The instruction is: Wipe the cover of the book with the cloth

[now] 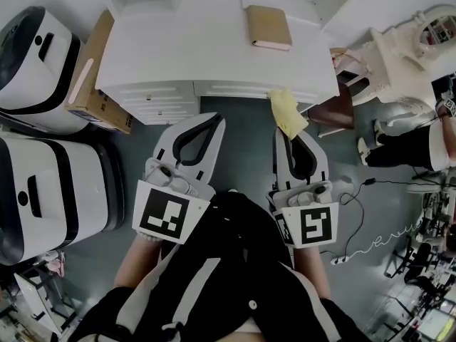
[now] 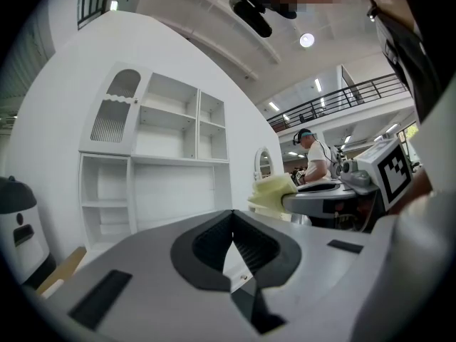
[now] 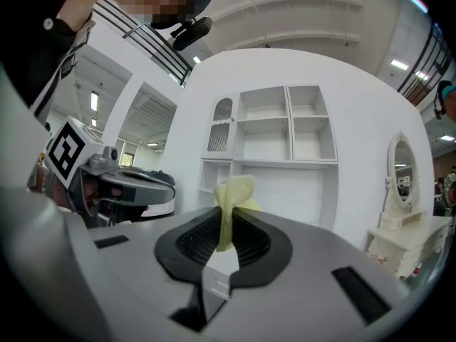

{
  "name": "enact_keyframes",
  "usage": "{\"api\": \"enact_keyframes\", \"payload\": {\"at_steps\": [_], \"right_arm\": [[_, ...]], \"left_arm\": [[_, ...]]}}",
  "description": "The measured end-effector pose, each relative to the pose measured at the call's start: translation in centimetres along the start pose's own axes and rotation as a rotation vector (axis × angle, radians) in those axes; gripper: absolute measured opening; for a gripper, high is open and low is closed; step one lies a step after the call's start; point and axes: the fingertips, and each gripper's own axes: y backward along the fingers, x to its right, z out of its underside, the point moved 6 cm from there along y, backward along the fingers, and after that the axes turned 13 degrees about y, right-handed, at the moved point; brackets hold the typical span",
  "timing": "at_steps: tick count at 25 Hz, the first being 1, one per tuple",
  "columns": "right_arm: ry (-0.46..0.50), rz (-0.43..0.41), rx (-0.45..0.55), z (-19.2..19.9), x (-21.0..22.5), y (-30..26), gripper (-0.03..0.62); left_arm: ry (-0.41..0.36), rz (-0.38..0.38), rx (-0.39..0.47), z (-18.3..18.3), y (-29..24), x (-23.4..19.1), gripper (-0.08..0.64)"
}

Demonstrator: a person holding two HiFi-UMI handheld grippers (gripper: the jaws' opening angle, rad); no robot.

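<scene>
A tan book lies closed on the white desk, at its far right. Below the desk's front edge, over the floor, my right gripper is shut on a yellow cloth. In the right gripper view the cloth stands up pinched between the jaws of my right gripper. My left gripper hangs beside it, left of the cloth, shut with nothing in it. From the left gripper view my left gripper has its jaws meeting, and the cloth shows to the right.
Two large white machines stand at the left, with a cardboard box against the desk. A white dressing table, a seated person and floor cables are at the right. A white shelf unit stands ahead.
</scene>
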Motion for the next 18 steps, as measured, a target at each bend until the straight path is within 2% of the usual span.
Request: {"api": "enact_keyframes", "payload": {"at_steps": [11,18], "right_arm": [[0.024,0.082,-0.011,-0.7,-0.3,1.6,0.037],[0.018,0.102,-0.032,0.0,0.0,1.8,0.037]], "left_arm": [[-0.009,0.042,0.006,0.1,1.4,0.2,0.002],[-0.007,0.049,-0.001,0.4,0.9,-0.1,0.002]]}}
